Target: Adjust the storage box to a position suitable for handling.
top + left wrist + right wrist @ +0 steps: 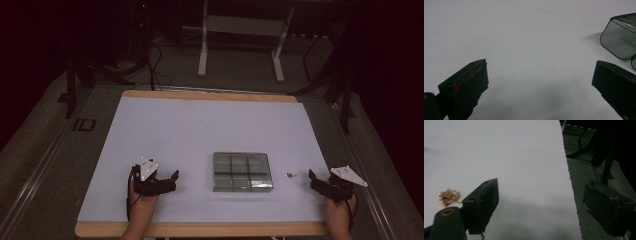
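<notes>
A clear plastic box [242, 171] with several compartments lies on the white sheet, a little right of the middle. A small tangle of gold chain [290, 175] lies just right of the box. My left gripper [173, 181] rests low on the sheet left of the box, jaws wide apart with nothing between them. In the left gripper view, that gripper [540, 66] faces bare sheet, with a corner of the box [621, 37] at the upper right. My right gripper [312, 180] stands open at the sheet's right edge. The right gripper view has the right gripper [541, 183] empty and the chain [449, 196] left of its left jaw.
The white sheet [200, 130] covers a wooden table top [210, 229] whose edge shows at the front and back. Grey carpet, cables and the legs of a white frame [202, 55] lie beyond the table. The sheet's right edge [569, 177] runs between the right jaws.
</notes>
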Demonstrator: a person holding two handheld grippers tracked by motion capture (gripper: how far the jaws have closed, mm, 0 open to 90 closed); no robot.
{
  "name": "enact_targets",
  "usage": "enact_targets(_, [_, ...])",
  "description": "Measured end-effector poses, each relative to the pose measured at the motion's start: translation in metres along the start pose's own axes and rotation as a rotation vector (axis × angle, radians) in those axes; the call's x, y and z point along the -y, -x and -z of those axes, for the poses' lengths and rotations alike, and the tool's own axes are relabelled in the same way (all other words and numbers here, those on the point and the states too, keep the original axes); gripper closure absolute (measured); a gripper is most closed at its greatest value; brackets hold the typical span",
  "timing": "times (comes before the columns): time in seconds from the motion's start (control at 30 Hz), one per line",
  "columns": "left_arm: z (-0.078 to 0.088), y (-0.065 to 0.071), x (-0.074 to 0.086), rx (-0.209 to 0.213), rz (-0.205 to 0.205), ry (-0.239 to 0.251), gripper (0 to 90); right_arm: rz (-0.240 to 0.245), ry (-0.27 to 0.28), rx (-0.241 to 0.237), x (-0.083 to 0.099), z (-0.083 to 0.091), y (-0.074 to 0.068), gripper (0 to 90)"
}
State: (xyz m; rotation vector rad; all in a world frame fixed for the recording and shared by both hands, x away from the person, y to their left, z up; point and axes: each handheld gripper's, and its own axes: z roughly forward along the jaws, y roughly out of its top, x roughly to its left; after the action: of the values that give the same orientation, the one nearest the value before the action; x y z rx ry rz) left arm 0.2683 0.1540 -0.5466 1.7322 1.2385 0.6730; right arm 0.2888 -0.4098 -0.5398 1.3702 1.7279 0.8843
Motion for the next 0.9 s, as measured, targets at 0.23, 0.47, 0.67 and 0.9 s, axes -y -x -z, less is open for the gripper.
enact_targets(0.23, [0.000,-0.001,0.000,-0.003,0.014,-0.006,1.2,-0.023,-0.014,0.032,-0.001,-0.001,0.001,13.8])
enact_targets(0.47, [-0.002,-0.002,-0.002,0.008,0.021,-0.030,1.2,-0.037,-0.044,0.020,-0.002,-0.003,0.003,13.9])
enact_targets(0.67, [-0.004,-0.007,-0.006,0.057,0.023,-0.094,1.2,-0.030,-0.104,-0.012,-0.005,-0.006,0.005,14.5])
enact_targets(0.9, [-0.010,-0.008,-0.013,0.116,0.037,-0.135,1.2,-0.036,-0.126,-0.045,-0.015,-0.007,0.014,14.4])
